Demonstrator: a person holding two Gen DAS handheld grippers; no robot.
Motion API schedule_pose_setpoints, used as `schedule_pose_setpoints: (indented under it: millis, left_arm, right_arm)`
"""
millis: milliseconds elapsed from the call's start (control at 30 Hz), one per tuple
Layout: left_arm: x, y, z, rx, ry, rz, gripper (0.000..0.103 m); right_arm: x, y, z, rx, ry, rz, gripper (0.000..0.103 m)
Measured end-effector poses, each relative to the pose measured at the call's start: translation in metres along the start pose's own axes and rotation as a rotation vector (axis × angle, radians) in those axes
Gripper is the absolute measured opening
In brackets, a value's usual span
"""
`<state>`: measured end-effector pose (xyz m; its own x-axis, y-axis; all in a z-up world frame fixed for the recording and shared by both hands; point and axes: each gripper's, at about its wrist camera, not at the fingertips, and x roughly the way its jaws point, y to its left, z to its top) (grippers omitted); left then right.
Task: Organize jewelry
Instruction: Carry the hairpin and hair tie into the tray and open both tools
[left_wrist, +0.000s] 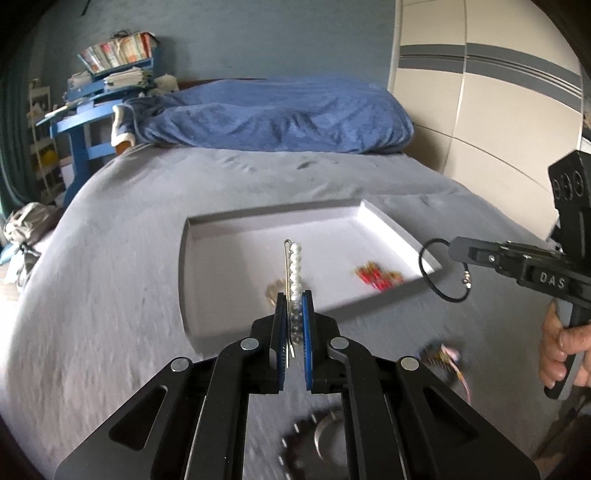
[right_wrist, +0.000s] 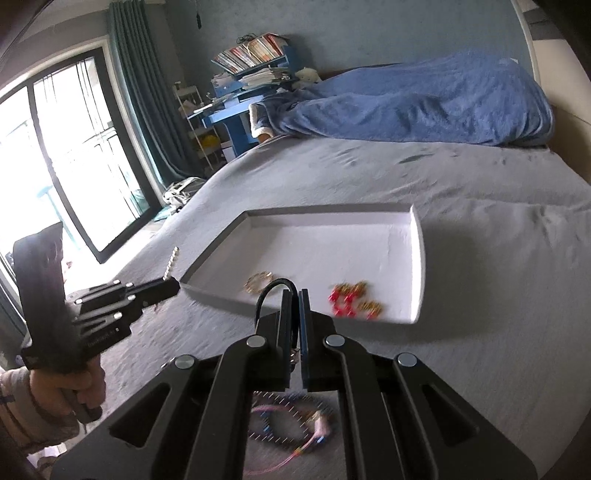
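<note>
A shallow white tray (left_wrist: 207, 236) lies on the grey bed; it also shows in the right wrist view (right_wrist: 416, 258). In it lie a red and gold piece (left_wrist: 376, 277), also seen in the right wrist view (right_wrist: 351, 299), and a gold ring-shaped piece (right_wrist: 258, 281). My left gripper (left_wrist: 294, 299) is shut on a pearl hair pin (left_wrist: 295, 269) over the tray's near edge. My right gripper (right_wrist: 294, 295) is shut on a black cord loop (left_wrist: 439, 273), held just right of the tray; the loop also shows in the right wrist view (right_wrist: 271, 290).
A pink and multicoloured bracelet (right_wrist: 291, 432) lies on the bed below the right gripper, also seen in the left wrist view (left_wrist: 443, 358). A dark beaded piece (left_wrist: 306, 439) lies under the left gripper. A blue blanket (left_wrist: 277, 114) is heaped at the bed's head. A wardrobe (left_wrist: 480, 92) stands right.
</note>
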<state>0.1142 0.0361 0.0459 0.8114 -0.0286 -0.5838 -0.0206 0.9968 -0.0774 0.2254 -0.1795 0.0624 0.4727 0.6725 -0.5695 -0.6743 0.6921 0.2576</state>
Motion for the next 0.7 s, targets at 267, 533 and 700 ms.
schedule_pose_setpoints:
  millis: [267, 533, 700]
  left_arm:
    - [0.039, 0.013, 0.026, -0.010, 0.035, 0.045, 0.008]
    - [0.080, 0.020, 0.036, -0.002, 0.095, 0.069, 0.008]
    - [0.099, 0.016, 0.032, 0.012, 0.148, 0.073, 0.008]
  right_arm:
    - [0.034, -0.021, 0.027, 0.008, 0.017, -0.027, 0.004]
    - [0.069, -0.036, 0.026, 0.013, 0.071, -0.062, 0.004]
    - [0.084, -0.036, 0.018, -0.007, 0.110, -0.091, 0.004]
